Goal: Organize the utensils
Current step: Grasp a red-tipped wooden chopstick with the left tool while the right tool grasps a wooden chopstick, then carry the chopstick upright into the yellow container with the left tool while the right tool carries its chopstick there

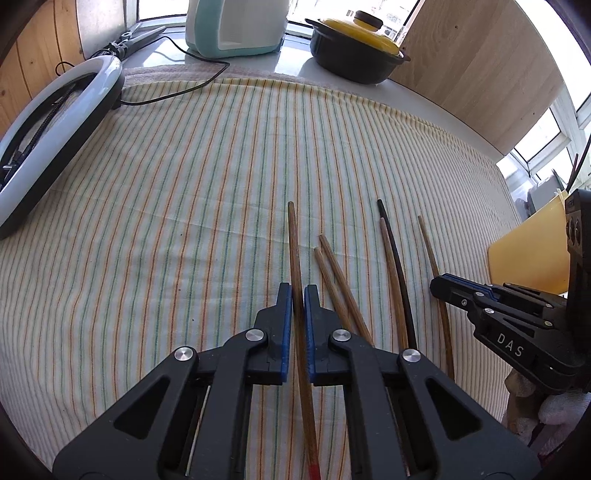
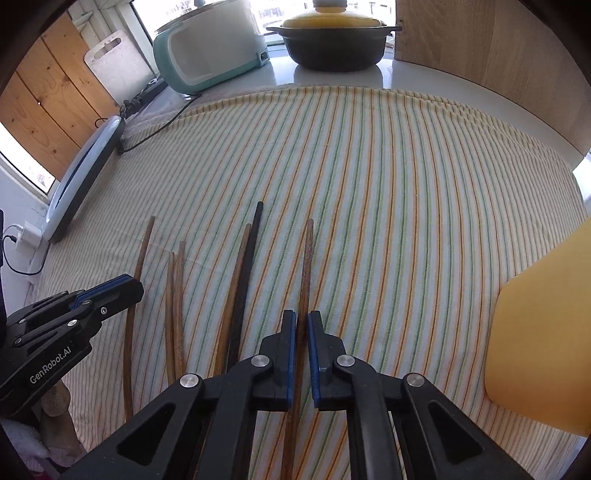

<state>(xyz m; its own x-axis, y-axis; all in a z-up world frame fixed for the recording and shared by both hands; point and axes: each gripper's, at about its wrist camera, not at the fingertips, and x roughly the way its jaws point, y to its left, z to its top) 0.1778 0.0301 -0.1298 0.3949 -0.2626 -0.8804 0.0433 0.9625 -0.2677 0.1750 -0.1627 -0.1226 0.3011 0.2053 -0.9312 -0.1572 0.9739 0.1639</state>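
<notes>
Several chopsticks lie side by side on a striped cloth (image 1: 166, 221). My left gripper (image 1: 298, 290) is shut on the leftmost brown chopstick (image 1: 294, 243), which has a red end near the camera. My right gripper (image 2: 301, 317) is shut on the rightmost brown chopstick (image 2: 307, 251). Between them lie a pair of short brown chopsticks (image 1: 334, 266), a brown chopstick (image 2: 236, 280) and a black chopstick (image 2: 249, 258). The right gripper also shows in the left wrist view (image 1: 439, 286), and the left gripper in the right wrist view (image 2: 133, 288).
A yellow cutting board (image 2: 543, 350) lies at the right. A ring light (image 1: 55, 133) with a cable lies at the left. A teal and white appliance (image 1: 236, 26) and a dark pot with a yellow lid (image 1: 358, 48) stand at the back. A wooden panel (image 1: 480, 66) stands back right.
</notes>
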